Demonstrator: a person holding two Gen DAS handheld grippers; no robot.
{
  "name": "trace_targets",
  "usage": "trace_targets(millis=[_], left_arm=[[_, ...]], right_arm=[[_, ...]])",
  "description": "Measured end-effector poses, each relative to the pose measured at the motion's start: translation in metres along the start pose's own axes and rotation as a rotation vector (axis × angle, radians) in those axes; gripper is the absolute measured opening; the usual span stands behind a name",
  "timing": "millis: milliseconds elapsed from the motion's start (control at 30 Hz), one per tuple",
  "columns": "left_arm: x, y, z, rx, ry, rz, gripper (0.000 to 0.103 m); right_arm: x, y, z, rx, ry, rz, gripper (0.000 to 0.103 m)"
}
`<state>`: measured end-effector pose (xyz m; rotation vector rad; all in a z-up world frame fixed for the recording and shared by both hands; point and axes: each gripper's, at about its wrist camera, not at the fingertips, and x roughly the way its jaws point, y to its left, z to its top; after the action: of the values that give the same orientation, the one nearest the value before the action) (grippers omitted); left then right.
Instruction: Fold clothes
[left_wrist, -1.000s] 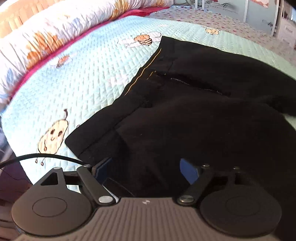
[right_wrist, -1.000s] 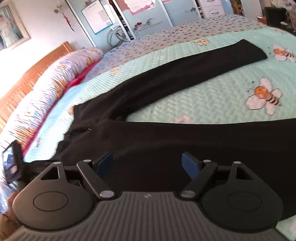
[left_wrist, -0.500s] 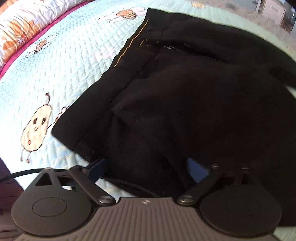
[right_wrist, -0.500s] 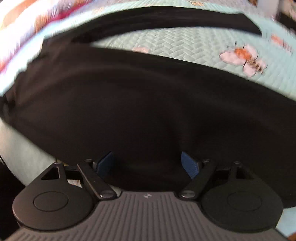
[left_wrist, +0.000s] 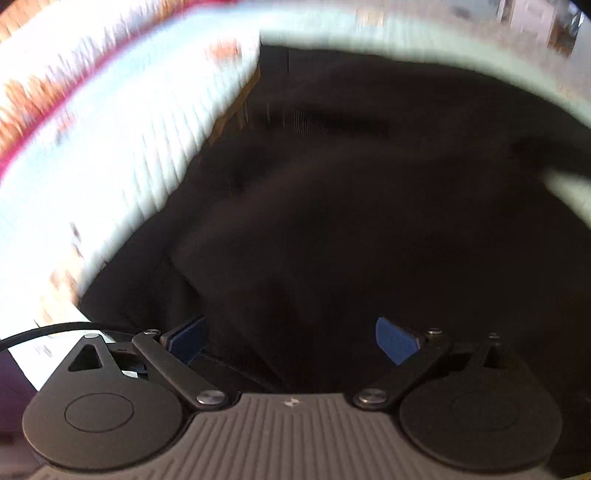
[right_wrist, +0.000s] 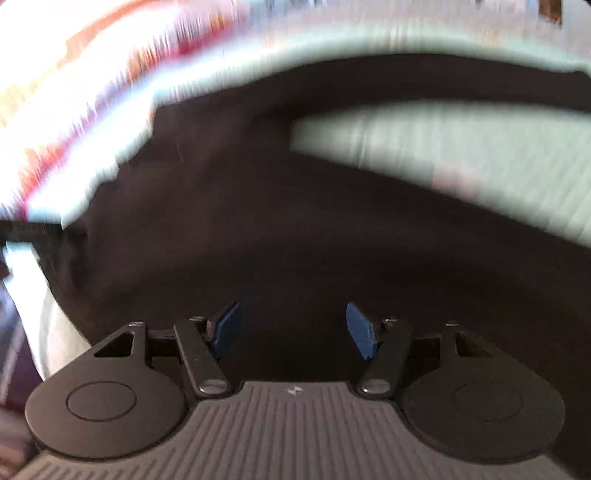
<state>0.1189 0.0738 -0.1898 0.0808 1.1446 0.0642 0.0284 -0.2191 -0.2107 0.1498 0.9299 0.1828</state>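
The left gripper (left_wrist: 291, 341) stood with its jaws spread wide over the near edge of the black trousers (left_wrist: 351, 221), its blue pads (left_wrist: 397, 341) clear of the cloth on either side; those jaws had just finished opening. A fold of the dark fabric lay between and beyond them, not pinched. The right gripper (right_wrist: 293, 330) had its jaws somewhat narrower, having just been closing, with black cloth between the pads (right_wrist: 360, 336) but a clear gap remaining. The trousers (right_wrist: 295, 229) lay spread on a pale blue quilted bedspread (left_wrist: 122, 166), one leg stretching away toward the far right in the right wrist view. A thin orange stripe (left_wrist: 229, 118) ran along the garment's left edge. Both views were heavily blurred.
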Motion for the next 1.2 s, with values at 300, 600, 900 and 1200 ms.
trace_targets(millis=[300,600,900,1200], left_arm=[[0.000,0.009,-0.012,-0.018,-0.009,-0.020,0.103],[-0.009,0.051,-0.028,-0.090,0.021,-0.059,0.103],[-0.051,0.010,-0.008,-0.022,-0.113,-0.134,0.101],[-0.017,-0.019,-0.020,0.048,-0.022,-0.123,0.101]], right_arm=[[-0.053,0.013,0.005,-0.018,-0.050,0.142,0.070],[0.013,0.046,-0.010,0.044,0.085,0.371,0.070],[0.003,0.032,0.028,0.122,-0.039,0.499,0.071],[-0.007,0.004,-0.015,0.199,0.095,0.551,0.071]])
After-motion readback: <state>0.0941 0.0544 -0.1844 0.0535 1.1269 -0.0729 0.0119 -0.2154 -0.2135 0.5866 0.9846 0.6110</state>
